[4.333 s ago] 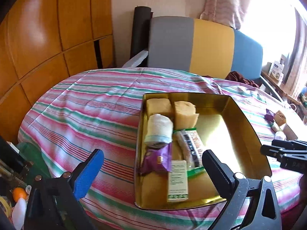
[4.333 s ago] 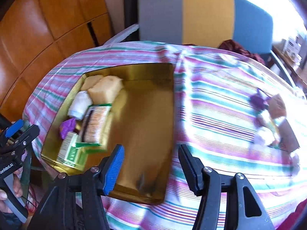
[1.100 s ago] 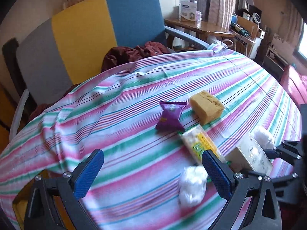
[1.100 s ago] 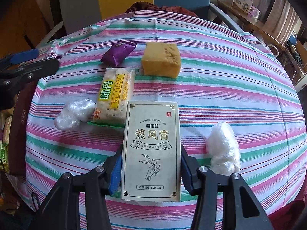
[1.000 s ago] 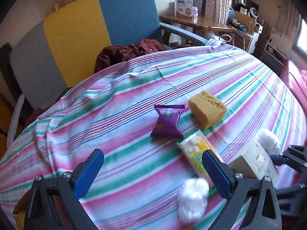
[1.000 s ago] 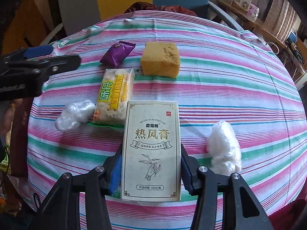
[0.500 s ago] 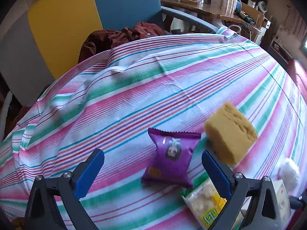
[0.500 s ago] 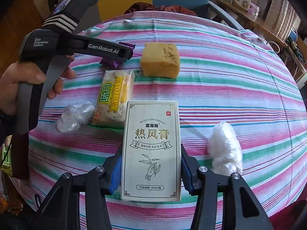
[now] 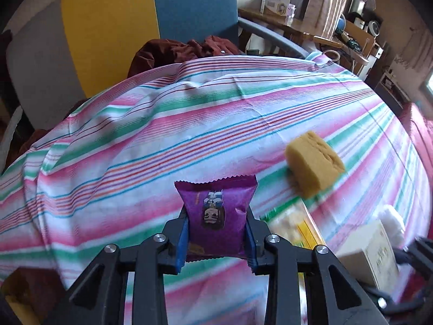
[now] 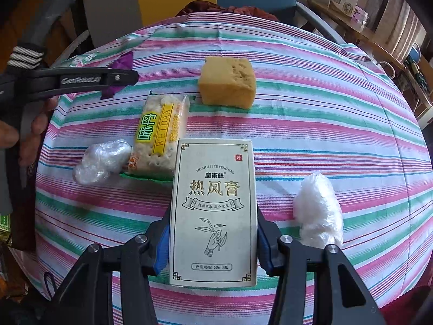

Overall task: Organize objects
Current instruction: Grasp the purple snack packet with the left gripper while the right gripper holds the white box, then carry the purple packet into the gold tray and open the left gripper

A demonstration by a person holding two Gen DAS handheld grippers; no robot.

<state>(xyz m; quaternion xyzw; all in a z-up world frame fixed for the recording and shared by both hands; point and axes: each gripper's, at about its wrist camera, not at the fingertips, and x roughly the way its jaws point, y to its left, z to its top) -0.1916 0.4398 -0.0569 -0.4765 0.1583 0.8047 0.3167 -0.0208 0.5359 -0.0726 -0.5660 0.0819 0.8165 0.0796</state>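
Now that your left gripper [image 9: 216, 230], wide open half a sec ago, has closed on the purple snack packet [image 9: 216, 214] on the striped cloth [image 9: 162, 140] w/ the right gripper [image 10: 212, 233] still clamped on the cream box [image 10: 213, 211], both picks look secured, so lifting comes next.

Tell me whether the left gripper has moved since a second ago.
Yes. The left gripper went forward toward the sponge and shut on the purple packet.

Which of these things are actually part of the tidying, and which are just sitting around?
Part of the job:
purple snack packet, in the left gripper
white box, in the right gripper
cracker pack
sponge
two plastic wads

Just around:
chair
maroon cloth
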